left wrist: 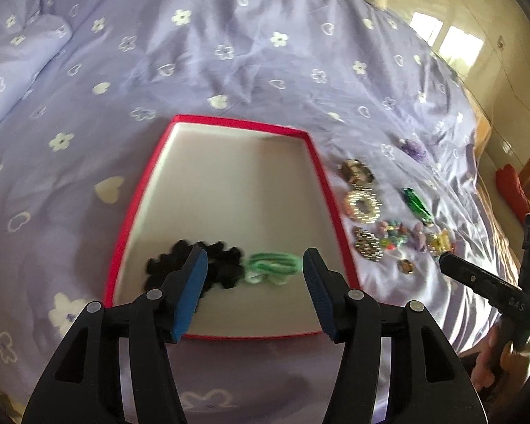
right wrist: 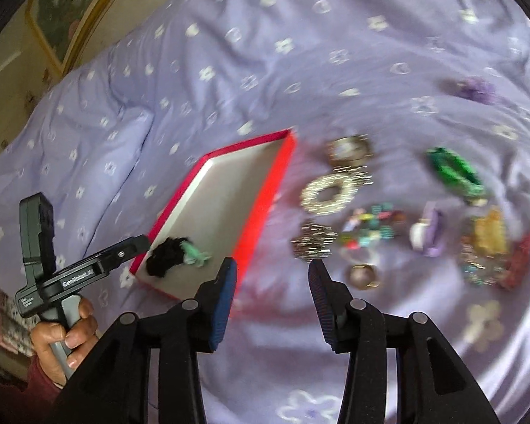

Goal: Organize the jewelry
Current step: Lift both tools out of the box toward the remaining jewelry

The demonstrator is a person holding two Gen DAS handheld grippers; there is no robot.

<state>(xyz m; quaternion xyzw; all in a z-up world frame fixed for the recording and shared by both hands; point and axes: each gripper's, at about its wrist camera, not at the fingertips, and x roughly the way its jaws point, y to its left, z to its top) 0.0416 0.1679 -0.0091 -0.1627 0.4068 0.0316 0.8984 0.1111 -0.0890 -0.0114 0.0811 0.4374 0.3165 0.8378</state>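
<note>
Nearest to the left wrist camera, the left gripper (left wrist: pixel 255 265) has its jaws apart, with nothing between the pads; it hangs above the near end of the red box (left wrist: pixel 335 212). Just below it, inside the box, lie a black scrunchie (left wrist: pixel 226 265) and a green hair tie (left wrist: pixel 272 265), touching each other. The rest of the white floor of the box is bare.

From the other camera, the right gripper (right wrist: pixel 272 272) also stands apart and empty, over the bed cover (right wrist: pixel 371 353) between the box and the loose jewelry. Closest to it are a small ring (right wrist: pixel 364 275) and a dark beaded bracelet (right wrist: pixel 312 240). Further away lie a silver bracelet (right wrist: pixel 330 190), a colourful bead string (right wrist: pixel 371 226), a green piece (right wrist: pixel 454 173) and, far behind, a purple piece (right wrist: pixel 477 88).

I think the risk is in the next pick. The pieces lie close together on soft, wrinkled cloth, so the pads may catch two pieces at once or pinch the cover. The ring is small and smooth and could slip out. Both pictures are blurred, so a fast approach may also miss.
</note>
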